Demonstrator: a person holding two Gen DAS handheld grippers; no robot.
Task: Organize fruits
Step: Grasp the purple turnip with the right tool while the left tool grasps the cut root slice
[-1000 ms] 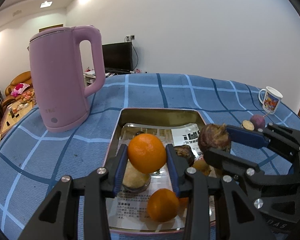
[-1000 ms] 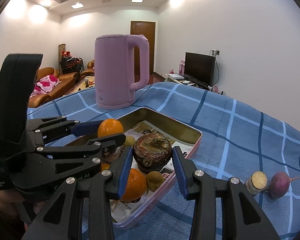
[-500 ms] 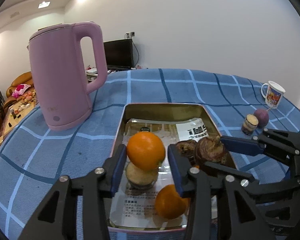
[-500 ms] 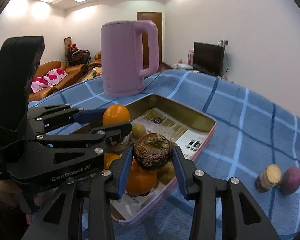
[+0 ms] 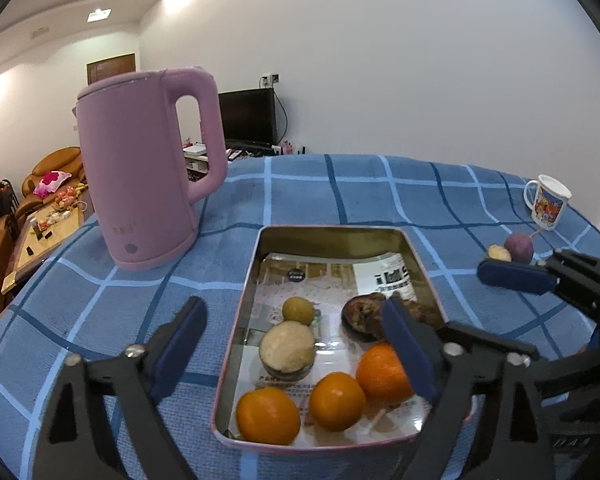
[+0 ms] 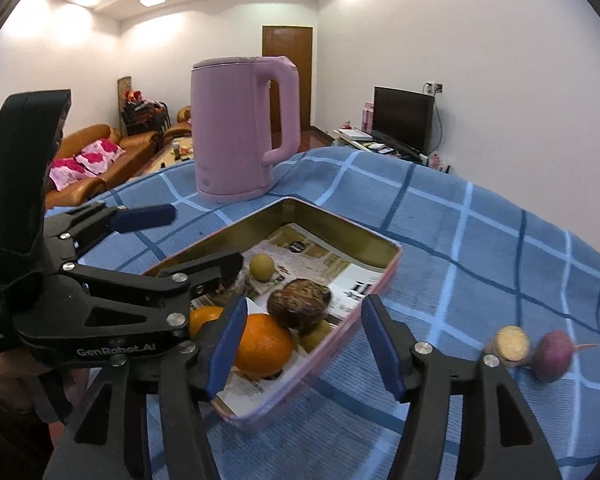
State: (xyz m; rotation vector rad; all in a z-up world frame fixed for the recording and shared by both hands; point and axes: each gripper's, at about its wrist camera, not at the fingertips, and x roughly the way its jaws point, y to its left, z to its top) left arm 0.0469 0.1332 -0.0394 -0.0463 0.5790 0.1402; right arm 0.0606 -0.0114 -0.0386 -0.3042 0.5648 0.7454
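Both claws spread wide, gripping nothing: left gripper [image 5: 296, 344] over the tray [image 5: 332, 234] near end, right gripper [image 6: 304, 344] straddling its pink rim. Orange [image 5: 268, 416] and dark fruit [image 6: 298, 308], clamped half a second ago, now released inside the tray. Bare blue cloth [image 5: 340, 188] beyond; kettle [image 5: 148, 192] close left.

left tongs [image 5: 296, 344]: jaws spread wide, nothing between the blue pads, levelled forward and pitched slightly down. right tongs [image 6: 304, 344]: jaws likewise spread wide and empty, same attitude. the two sets sit just beside each other, each visible at the edge of the other's wrist view, not touching.
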